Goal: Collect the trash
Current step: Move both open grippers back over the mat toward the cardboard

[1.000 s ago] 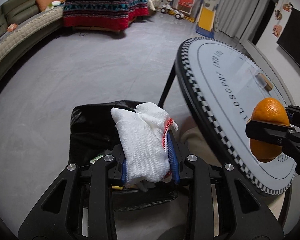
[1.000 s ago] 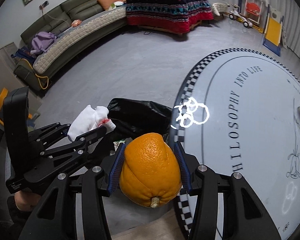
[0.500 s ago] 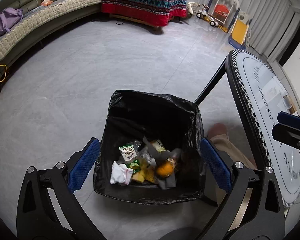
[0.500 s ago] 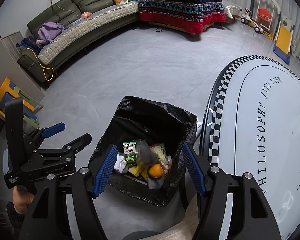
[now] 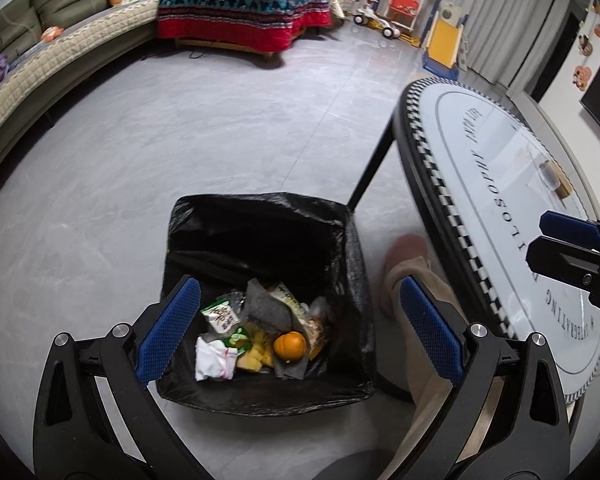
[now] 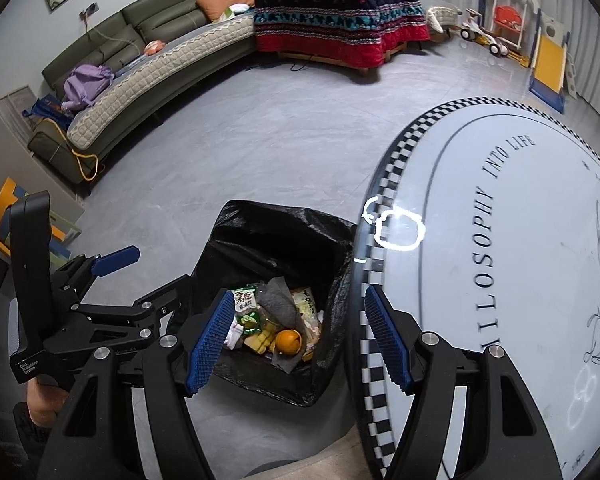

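left wrist view: the trash bin (image 5: 352, 280), lined with a black bag, stands on the grey floor directly below and ahead of the left gripper (image 5: 296, 324), just beside the edge of the round table (image 5: 500, 184). inside lie one orange (image 5: 289, 346), one white cloth (image 5: 214, 360), one green snack packet (image 5: 222, 316), one grey rag (image 5: 268, 308) and further wrappers too jumbled to count. the left gripper's jaws stand fully apart with nothing between the pads; the bin's contents show through the gap.

right wrist view: the right gripper (image 6: 300, 336) also hangs over the bin (image 6: 240, 232), jaws apart and empty, with the orange (image 6: 288, 340) visible between them far below. its right finger (image 6: 386, 340) lies over the table's checkered rim (image 6: 384, 184).

judgement: both items appear deposited, so the coming move turns on the table, which lies to the right of both grippers; the right hand is nearer. on the tabletop only one small brown object (image 5: 556, 174) at the far side is seen, kind unclear. count: two grippers, one bin, one table.
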Demonstrator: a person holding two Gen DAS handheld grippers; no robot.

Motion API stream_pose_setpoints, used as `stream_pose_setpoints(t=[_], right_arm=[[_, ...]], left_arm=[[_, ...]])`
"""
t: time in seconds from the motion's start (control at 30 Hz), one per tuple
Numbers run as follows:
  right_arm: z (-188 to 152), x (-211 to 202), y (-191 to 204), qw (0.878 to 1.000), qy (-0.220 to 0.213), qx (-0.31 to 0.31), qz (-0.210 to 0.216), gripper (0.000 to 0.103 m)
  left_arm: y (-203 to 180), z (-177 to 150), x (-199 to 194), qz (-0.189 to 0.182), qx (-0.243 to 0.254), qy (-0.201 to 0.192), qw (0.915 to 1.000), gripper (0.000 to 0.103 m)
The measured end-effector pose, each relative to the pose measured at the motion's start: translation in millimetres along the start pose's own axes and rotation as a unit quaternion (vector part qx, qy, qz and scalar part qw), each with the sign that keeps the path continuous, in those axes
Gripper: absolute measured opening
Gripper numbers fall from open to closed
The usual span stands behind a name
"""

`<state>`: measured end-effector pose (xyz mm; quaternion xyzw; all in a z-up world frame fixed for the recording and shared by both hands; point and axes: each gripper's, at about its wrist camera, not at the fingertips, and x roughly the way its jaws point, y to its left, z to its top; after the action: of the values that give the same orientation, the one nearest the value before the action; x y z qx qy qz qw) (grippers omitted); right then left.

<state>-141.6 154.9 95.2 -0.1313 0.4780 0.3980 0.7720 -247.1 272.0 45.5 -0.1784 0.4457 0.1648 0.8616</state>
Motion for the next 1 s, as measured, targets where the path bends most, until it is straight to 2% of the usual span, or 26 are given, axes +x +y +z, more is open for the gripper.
stream_pose_setpoints(t=[0.27,0.5,0.8,1.0], right_arm=[[-0.8,-27.6,-61.9,0.999,-0.019,0.036,-0.028,0.069],[-3.6,-54.1,-141.1,0.993,-0.033,0.093,-0.066,0.069],[-8.7,-84.6,-239.3,0.981,-0.049,0.156,-0.109,0.069],[-11.1,-88.8,-308.0,0.971,-0.045,0.188,-0.137,0.069]], left_arm=[[-71.0,30.5,1.8,-0.034,0.05,-0.006,0.9981,0.097],[-147.1,57.1,14.8,-0.065,0.107,0.003,0.9921,0.097],[-239.0,80.9,38.7,-0.091,0.175,0.014,0.9803,0.097],[-302.4,91.4,65.4,-0.117,0.22,0.03,0.968,0.097]])
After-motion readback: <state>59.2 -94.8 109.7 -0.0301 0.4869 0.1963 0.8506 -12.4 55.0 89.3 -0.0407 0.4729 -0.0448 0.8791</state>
